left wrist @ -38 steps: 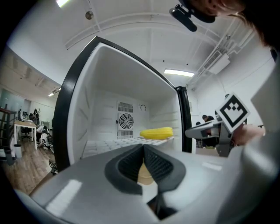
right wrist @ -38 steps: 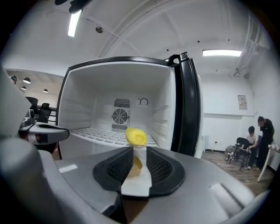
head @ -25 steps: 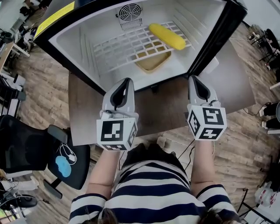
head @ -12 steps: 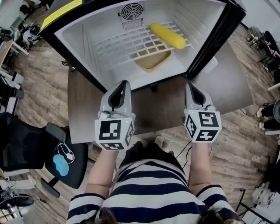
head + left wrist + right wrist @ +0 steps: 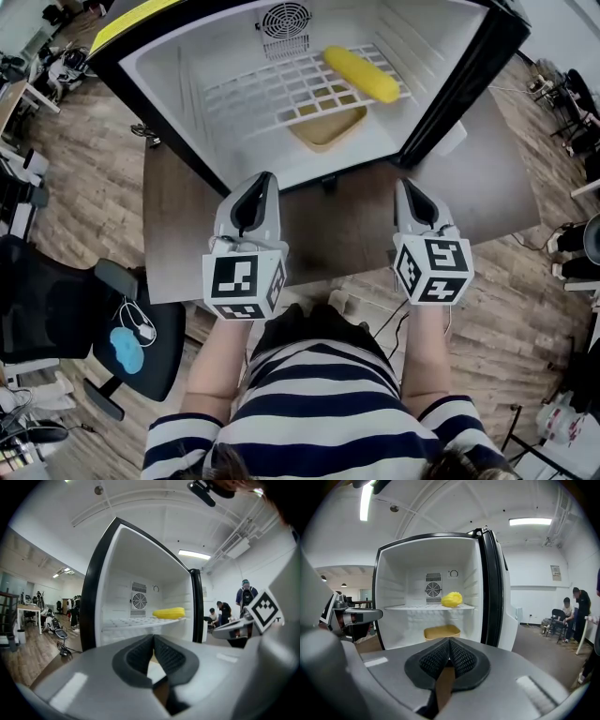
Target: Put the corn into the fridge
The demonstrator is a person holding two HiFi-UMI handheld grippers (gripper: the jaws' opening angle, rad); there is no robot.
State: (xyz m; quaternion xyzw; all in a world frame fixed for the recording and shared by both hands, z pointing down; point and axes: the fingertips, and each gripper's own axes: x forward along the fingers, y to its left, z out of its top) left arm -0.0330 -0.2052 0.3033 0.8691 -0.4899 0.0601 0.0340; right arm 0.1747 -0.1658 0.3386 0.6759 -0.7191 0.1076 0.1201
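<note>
Head view puts the corn (image 5: 360, 74) on the fridge (image 5: 159, 75) shelf (image 5: 253, 98), well ahead of both claws and nearer the right one. My left claw (image 5: 265, 180) and right claw (image 5: 405, 186) hover over the table (image 5: 173, 234) at the doorway, jaws pressed together on nothing (both gripper views agree). A tan tray (image 5: 328, 129) sits under the shelf. The door (image 5: 506, 611) stands open.

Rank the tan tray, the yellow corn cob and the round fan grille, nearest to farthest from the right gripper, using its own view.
1. Tan plastic tray: lowest, at the front.
2. Yellow corn cob: higher, on the white wire shelf.
3. Round fan grille: on the back wall.
</note>
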